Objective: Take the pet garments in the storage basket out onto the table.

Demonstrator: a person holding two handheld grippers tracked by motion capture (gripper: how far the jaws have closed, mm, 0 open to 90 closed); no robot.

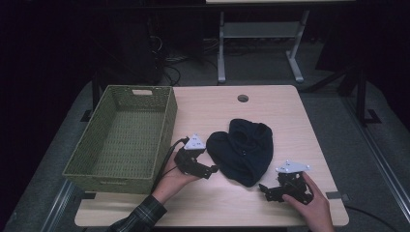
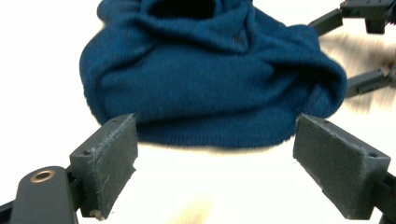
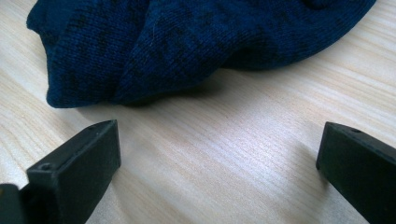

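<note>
A dark blue knitted garment [image 1: 244,149] lies crumpled on the wooden table [image 1: 270,104], right of a basket. My left gripper [image 1: 211,170] sits at the cloth's left edge, jaws wide open and aimed at it. In the left gripper view the blue knit [image 2: 210,70] lies just beyond the open pads [image 2: 109,163], not between them. My right gripper [image 1: 263,189] rests low on the table at the cloth's near right corner, open. In the right gripper view the knit's edge [image 3: 187,42] lies ahead of the spread jaws, with bare wood between them.
A green woven basket [image 1: 167,121] with nothing inside stands at the table's left side. A round cable hole [image 1: 242,98] sits near the far edge. Beyond the table are a white desk frame [image 1: 258,43] and cables on the floor.
</note>
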